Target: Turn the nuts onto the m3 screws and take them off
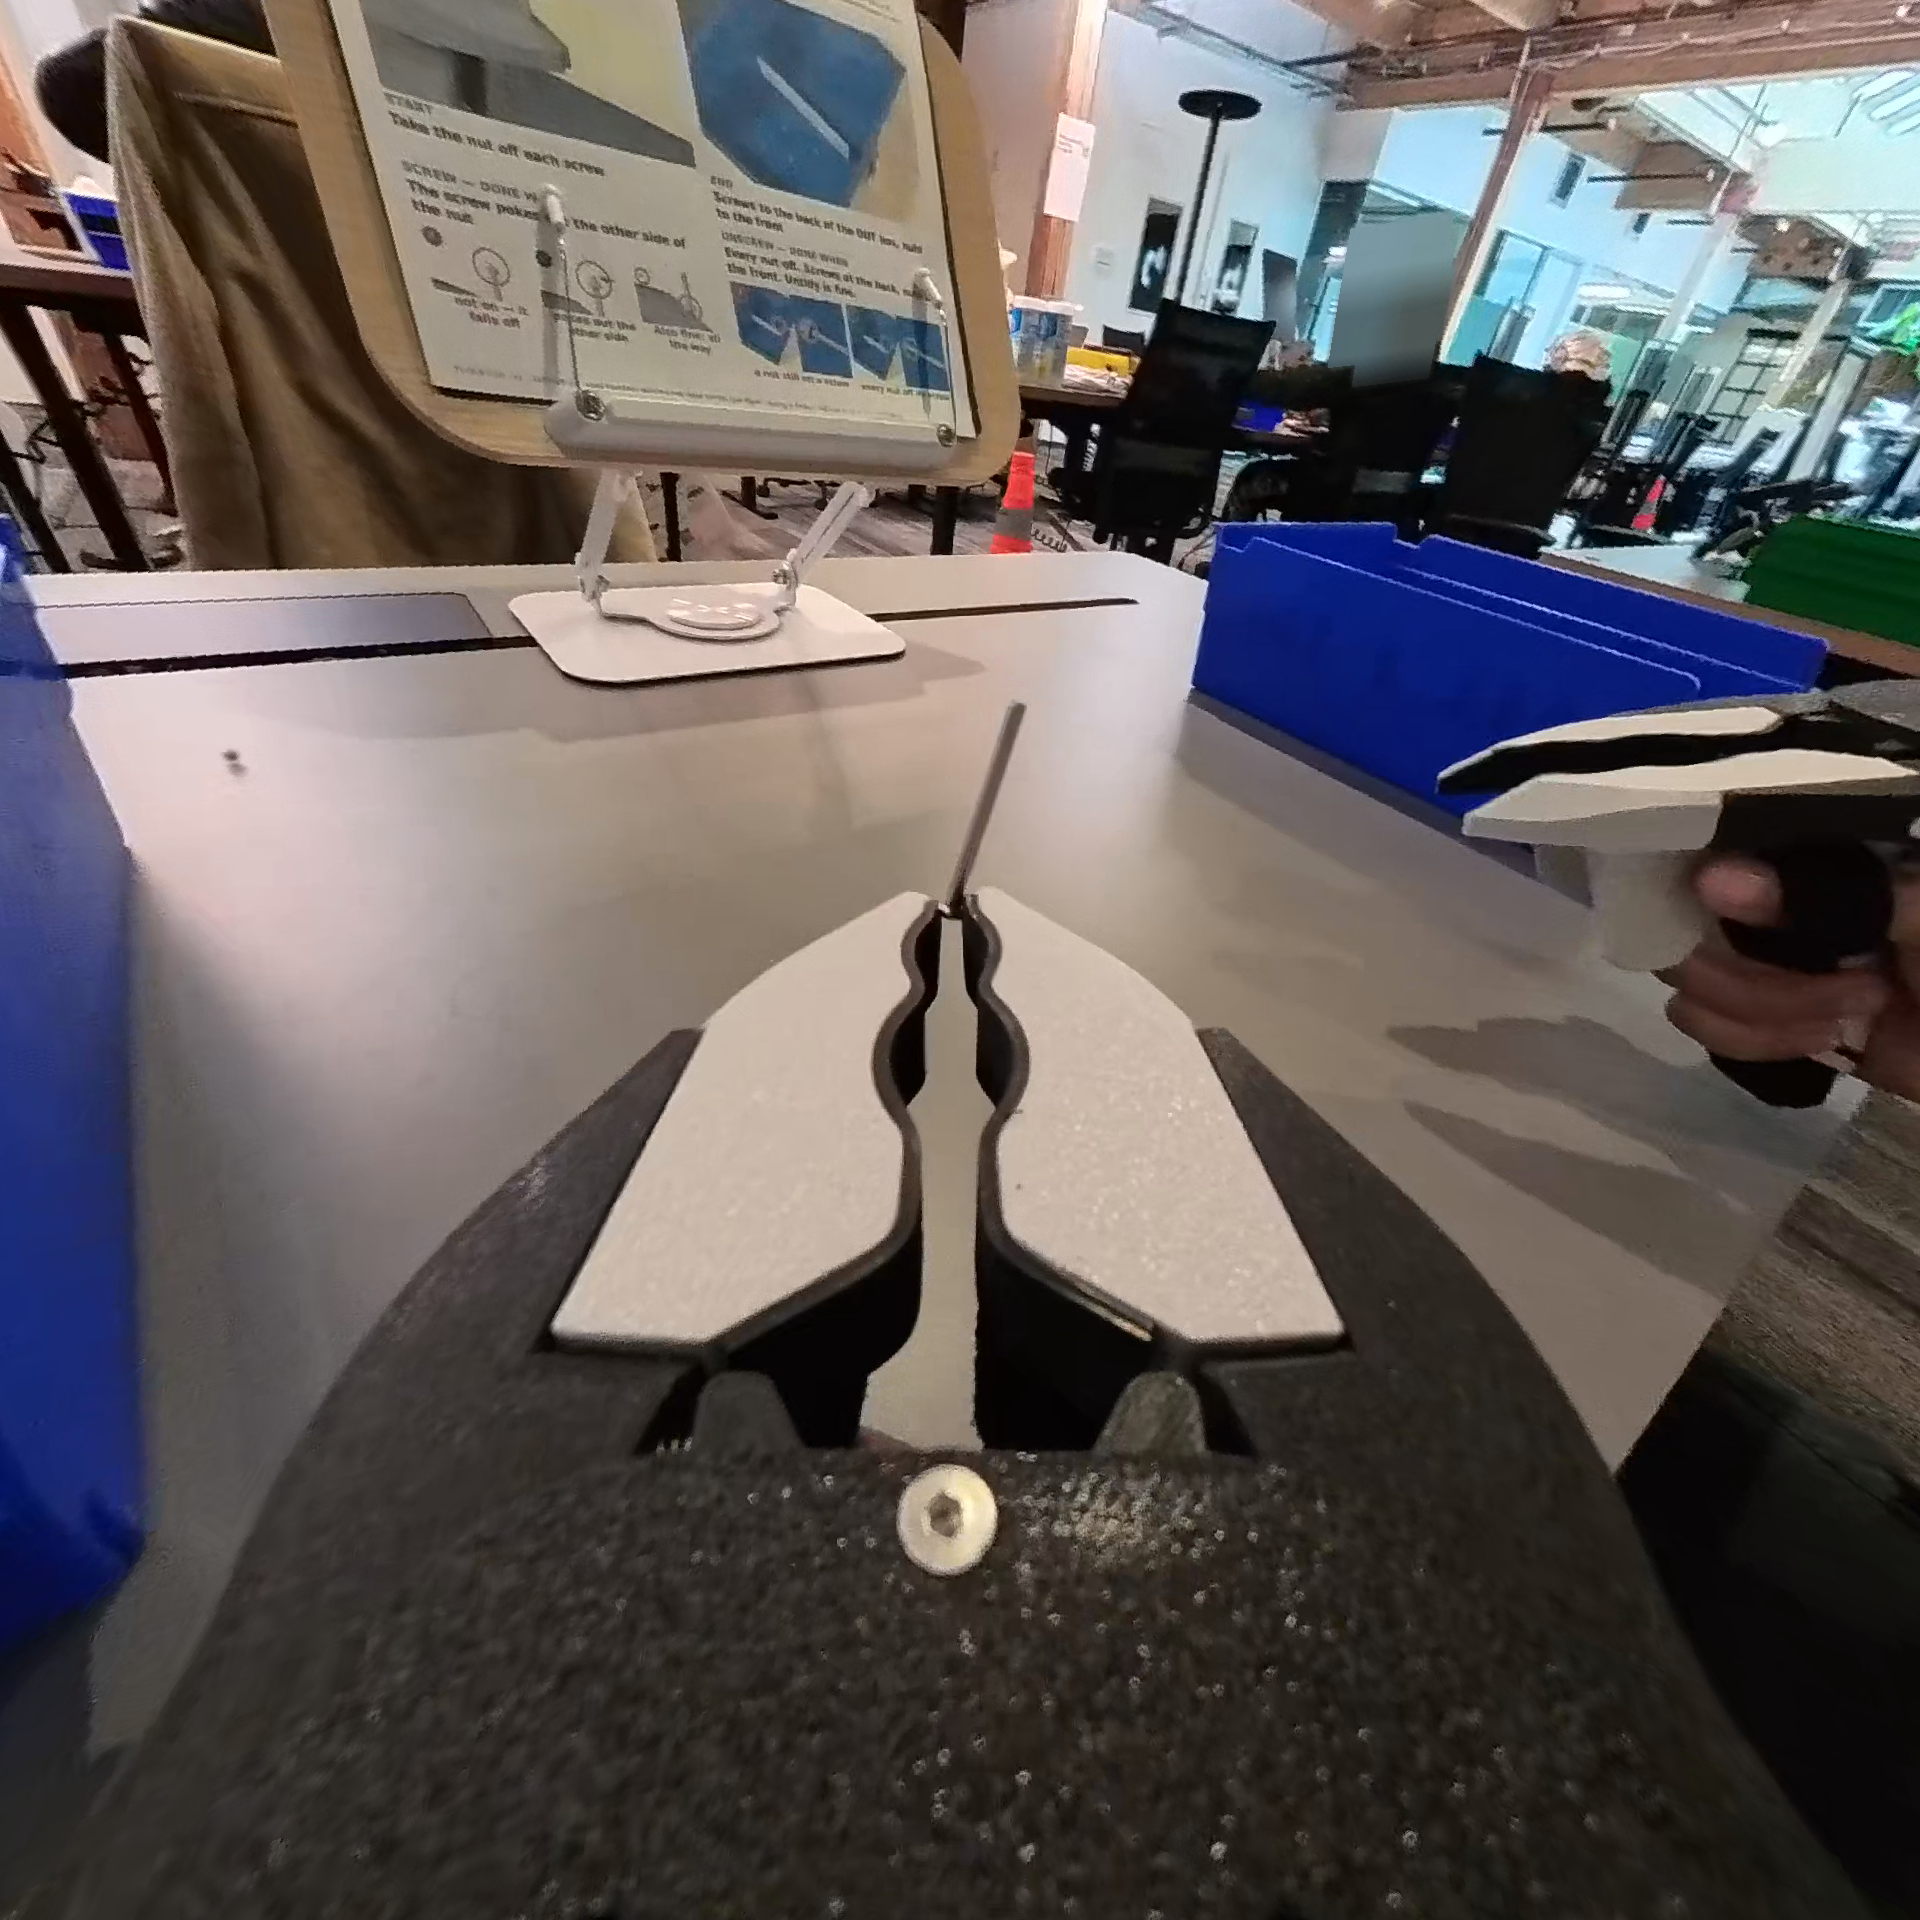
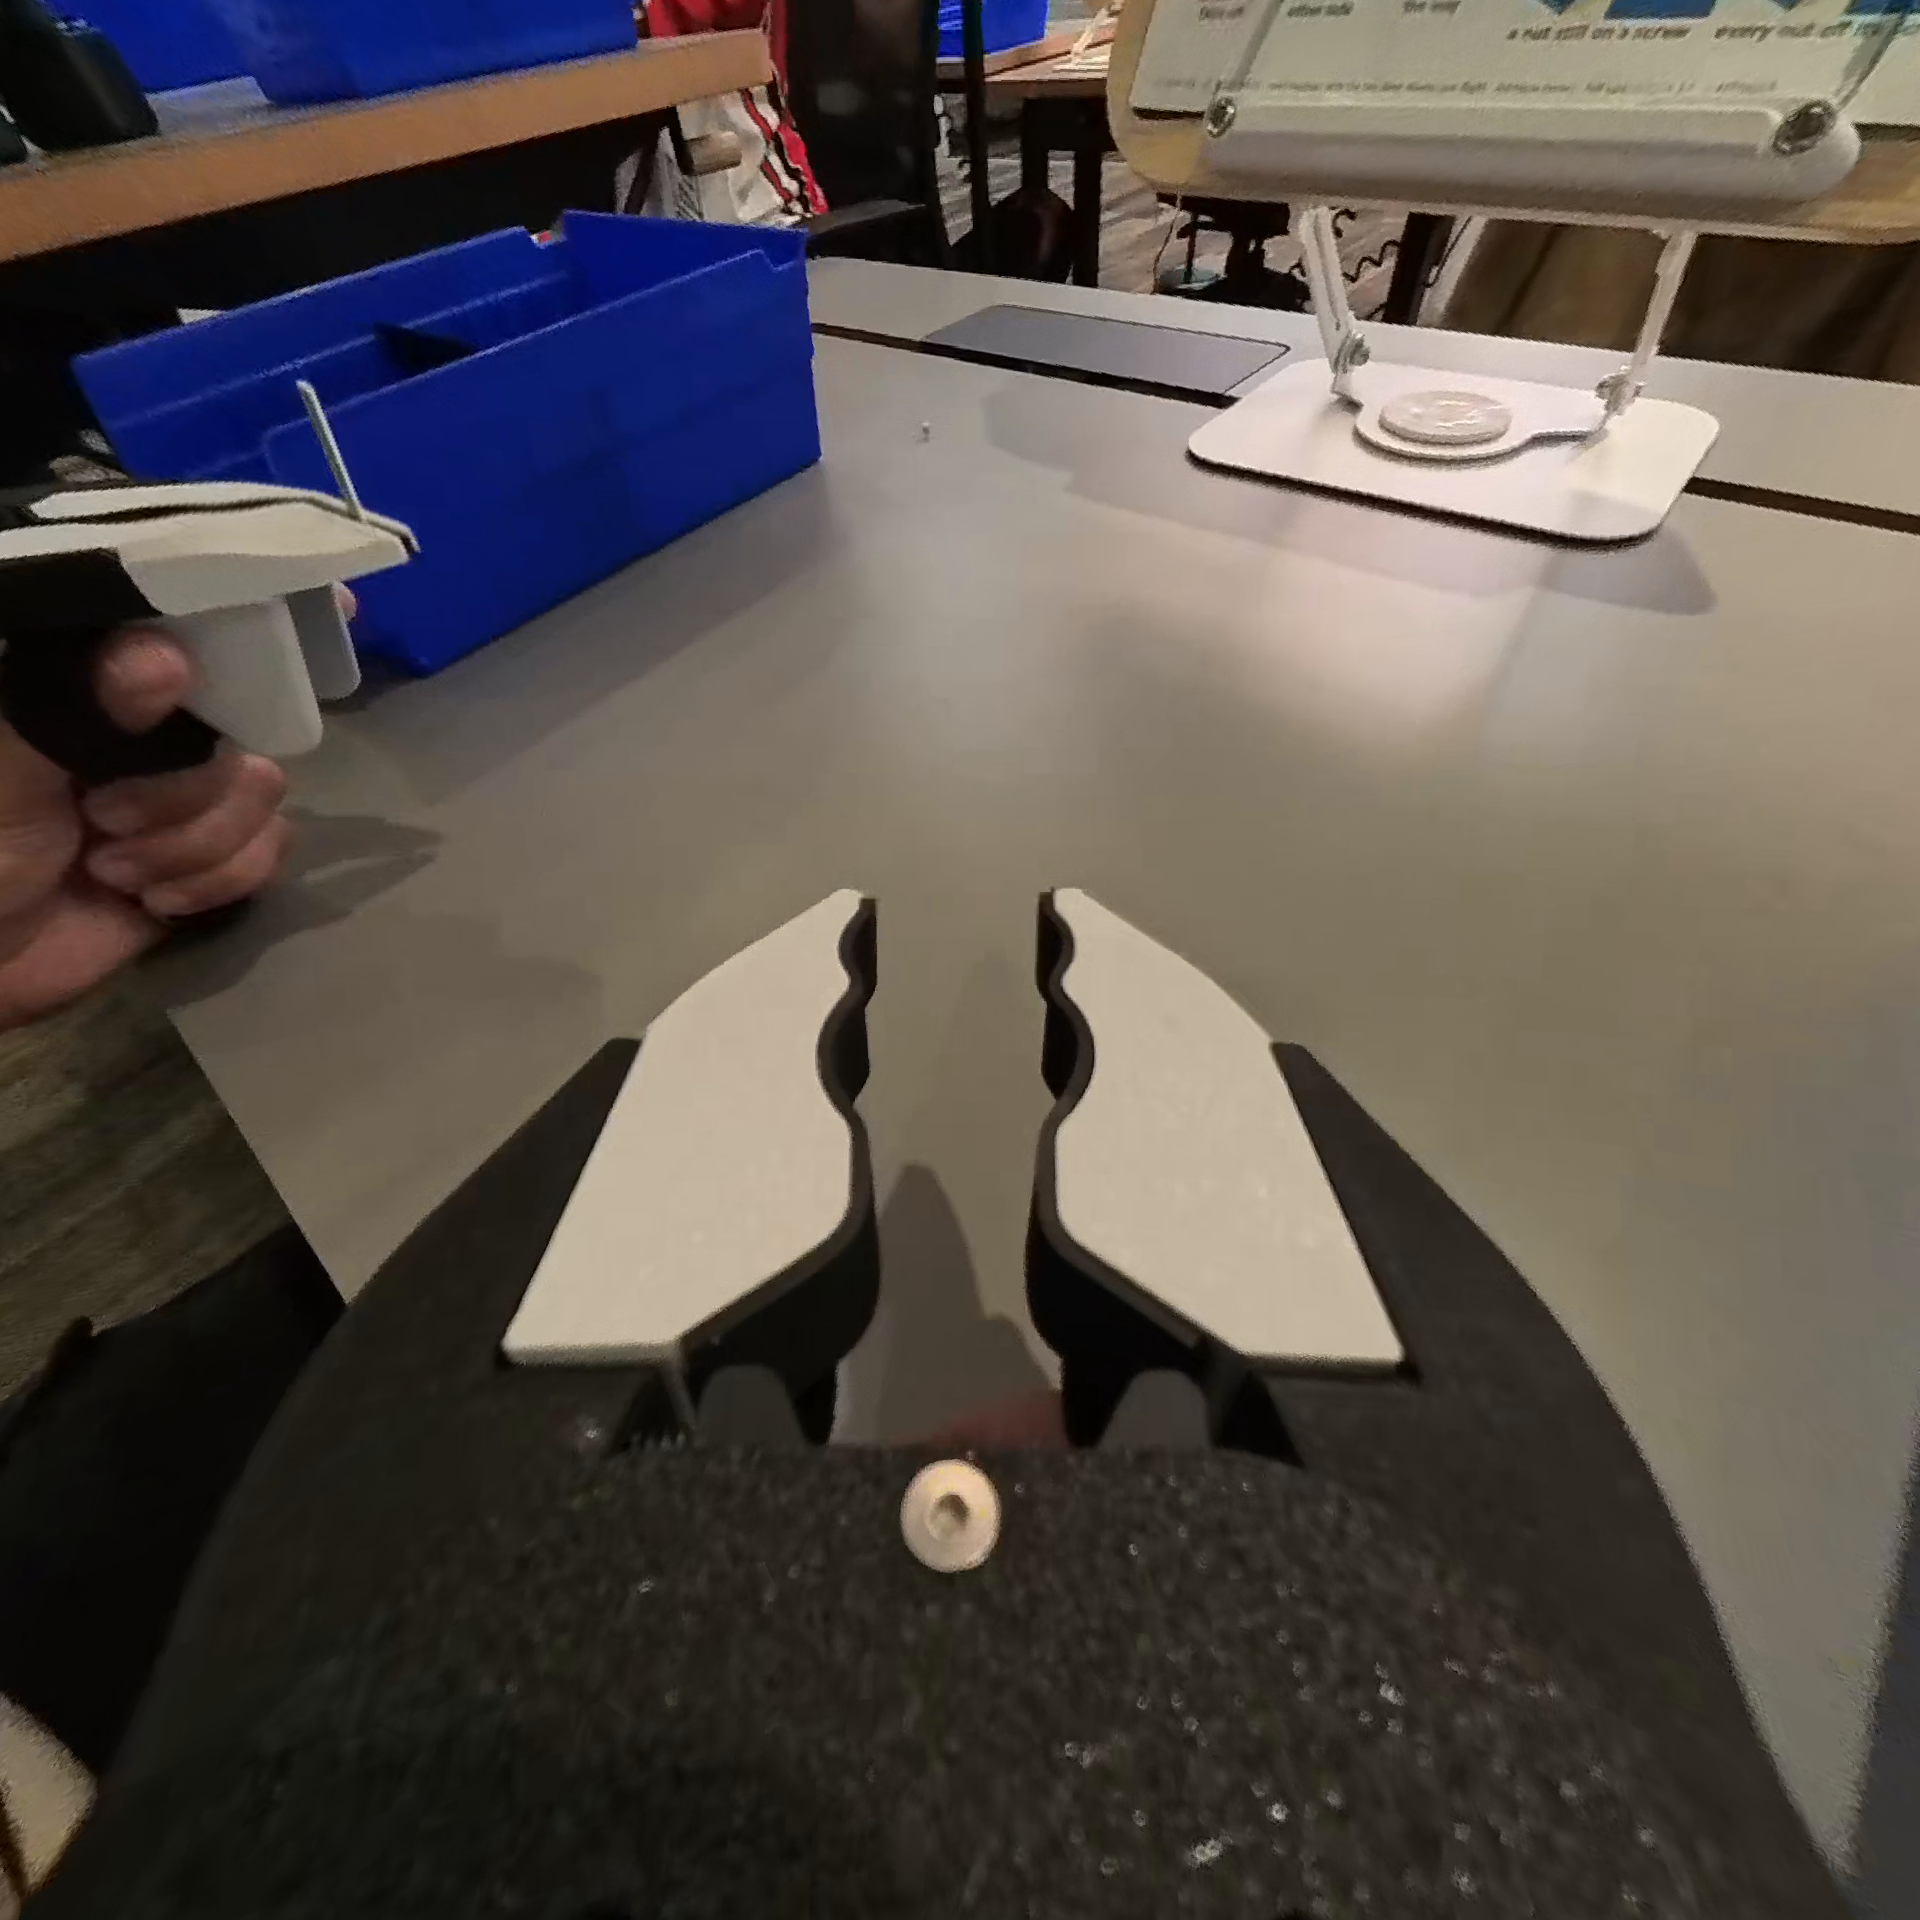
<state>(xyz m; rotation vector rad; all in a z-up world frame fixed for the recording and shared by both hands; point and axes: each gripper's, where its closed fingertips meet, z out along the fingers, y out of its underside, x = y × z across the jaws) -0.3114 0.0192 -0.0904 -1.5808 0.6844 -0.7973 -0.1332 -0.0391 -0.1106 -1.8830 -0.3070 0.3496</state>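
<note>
My left gripper (image 1: 954,906) is shut on the head end of a long thin m3 screw (image 1: 987,800), which sticks forward and up above the grey table (image 1: 520,883). The same gripper (image 2: 400,540) and screw (image 2: 330,452) show at the left of the right wrist view, held by a hand. My right gripper (image 2: 956,904) is open and empty, low over the table; it also shows at the right edge of the left wrist view (image 1: 1455,777). A small nut (image 1: 235,764) lies loose on the table, also seen in the right wrist view (image 2: 921,427). No nut shows on the held screw.
A blue bin (image 1: 1455,644) with dividers stands at the table's right side. Another blue bin (image 2: 499,436) stands at the left, close at the left wrist view's edge (image 1: 52,1143). A white stand (image 1: 707,623) with an instruction sheet (image 1: 665,197) is at the back.
</note>
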